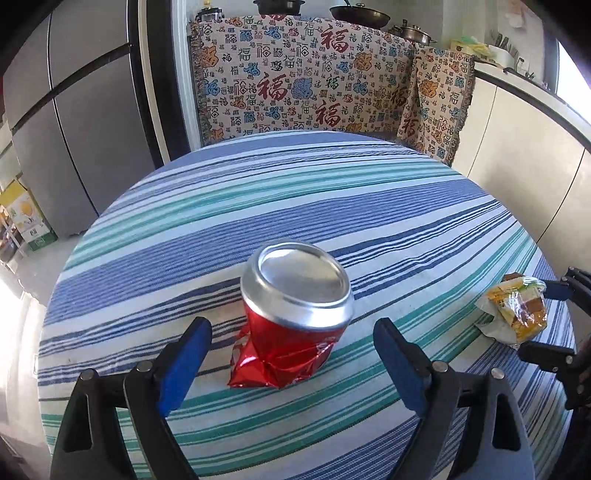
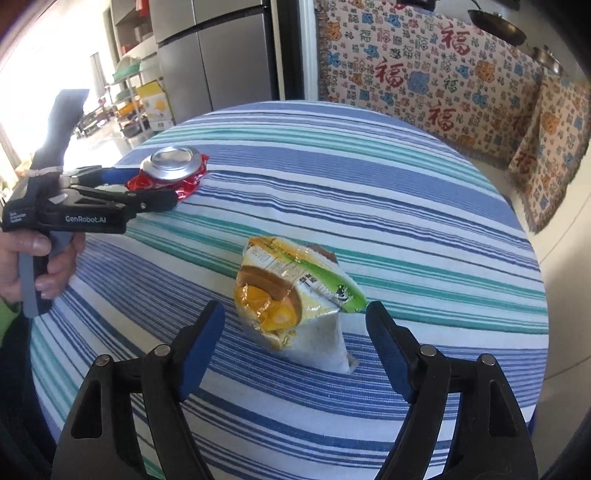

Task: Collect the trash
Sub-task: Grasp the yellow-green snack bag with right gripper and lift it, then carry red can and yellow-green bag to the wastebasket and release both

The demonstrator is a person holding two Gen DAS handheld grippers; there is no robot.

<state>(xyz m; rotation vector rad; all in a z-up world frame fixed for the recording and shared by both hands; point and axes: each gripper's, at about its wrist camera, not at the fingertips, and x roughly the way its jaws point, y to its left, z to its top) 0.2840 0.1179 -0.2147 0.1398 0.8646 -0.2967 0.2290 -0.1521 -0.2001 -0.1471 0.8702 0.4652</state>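
Observation:
A crushed red can with a silver end stands on the striped round table. My left gripper is open, its blue pads on either side of the can without touching it. A crumpled yellow-and-green snack wrapper lies on the table. My right gripper is open around the wrapper, pads apart from it. The wrapper and right gripper also show at the right in the left wrist view. The can and left gripper show at the left in the right wrist view.
A chair draped with a patterned blanket stands behind the table. A grey fridge is at the left, white cabinets at the right. Pots sit on the counter behind. A yellow-green box stands on the floor.

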